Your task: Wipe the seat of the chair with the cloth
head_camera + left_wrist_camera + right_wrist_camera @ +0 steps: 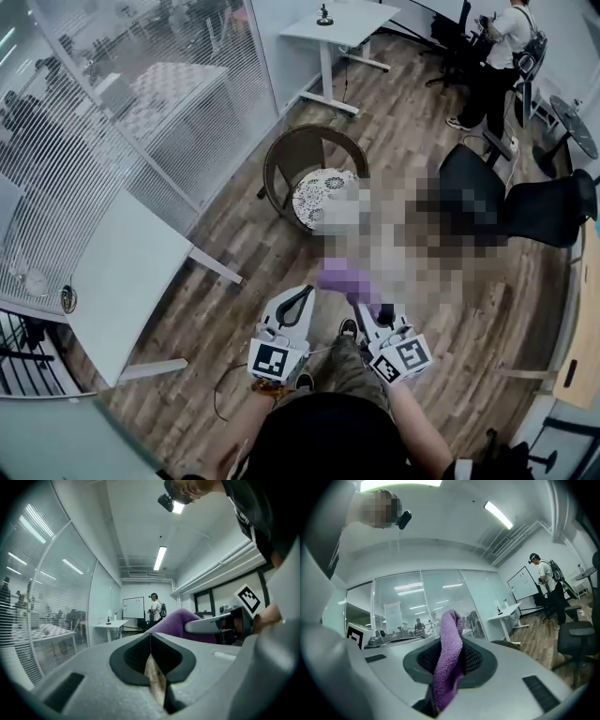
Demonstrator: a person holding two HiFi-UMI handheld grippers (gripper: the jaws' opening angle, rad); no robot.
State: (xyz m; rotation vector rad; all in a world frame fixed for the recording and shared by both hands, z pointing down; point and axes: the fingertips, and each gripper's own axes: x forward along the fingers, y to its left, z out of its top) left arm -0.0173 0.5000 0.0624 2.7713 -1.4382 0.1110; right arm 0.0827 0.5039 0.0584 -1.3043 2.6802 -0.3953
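Observation:
A round wicker chair [309, 159] with a patterned seat cushion [317, 193] stands on the wood floor ahead of me; a blur patch covers its right side. My right gripper [368, 306] is shut on a purple cloth [344, 279], which bunches up out of the jaws [449, 656]. My left gripper [301, 294] is shut with nothing in it, its jaws meeting in a thin line [150, 641]. Both grippers are held close to my body, short of the chair and apart from it. The left gripper view shows the cloth [173, 620] beside the right gripper [218, 624].
A white table [122, 281] stands at the left against a glass wall with blinds [141, 103]. Black office chairs [530, 202] are at the right. A white desk [339, 23] and a standing person [502, 47] are at the back.

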